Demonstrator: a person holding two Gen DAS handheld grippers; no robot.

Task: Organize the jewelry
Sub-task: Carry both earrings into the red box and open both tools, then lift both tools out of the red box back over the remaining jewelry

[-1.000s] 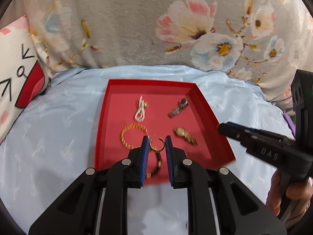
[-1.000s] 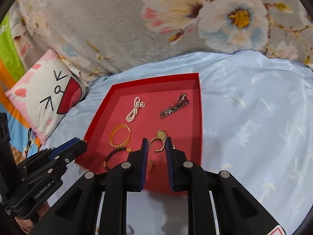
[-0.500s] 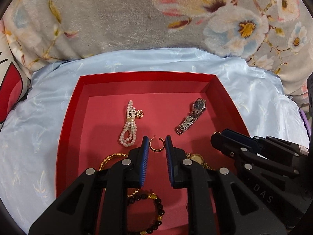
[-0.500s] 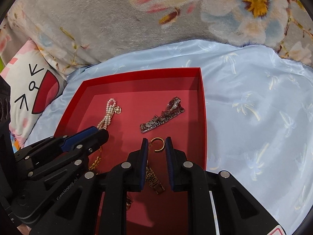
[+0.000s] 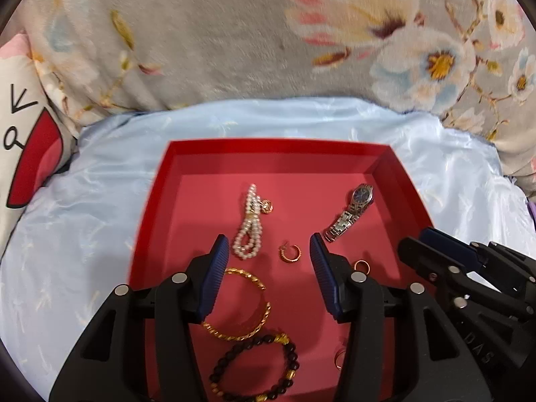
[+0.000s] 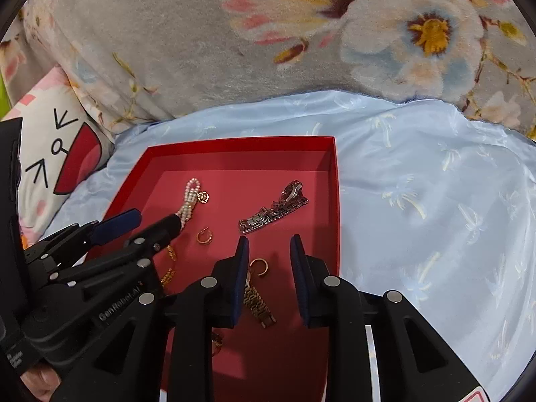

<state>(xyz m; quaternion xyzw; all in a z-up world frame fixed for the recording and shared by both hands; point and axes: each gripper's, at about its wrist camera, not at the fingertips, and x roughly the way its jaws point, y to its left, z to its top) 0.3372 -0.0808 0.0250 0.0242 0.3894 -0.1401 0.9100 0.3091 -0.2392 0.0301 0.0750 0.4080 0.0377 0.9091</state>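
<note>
Two claws hang over a red tray [image 5: 157,201] of jewelry on a pale blue bedsheet [image 6: 418,184]. The left claw [image 5: 268,254] stands with its blue pads wide apart and nothing between them but a gold hoop earring [image 5: 290,254] lying on the tray floor. Nearest the lens, a dark bead bracelet [image 5: 258,368] is partly cut off by the claw's body, and a gold chain bracelet [image 5: 248,305] lies just beyond it. The right claw [image 6: 269,251] is likewise parted, empty, above a second hoop earring [image 6: 259,266] and what looks like a gold watch [image 6: 258,301], half hidden behind one finger. "GenRobot.AI" reads on the left tool's side in the right view; "DAS" shows on the right tool in the left view. Farther back lie a pearl bracelet [image 5: 249,224] and a silver watch [image 5: 351,211]. Behind, a floral blanket [image 5: 234,33] and a cat-face pillow [image 6: 57,147], cropped at the edge.
</note>
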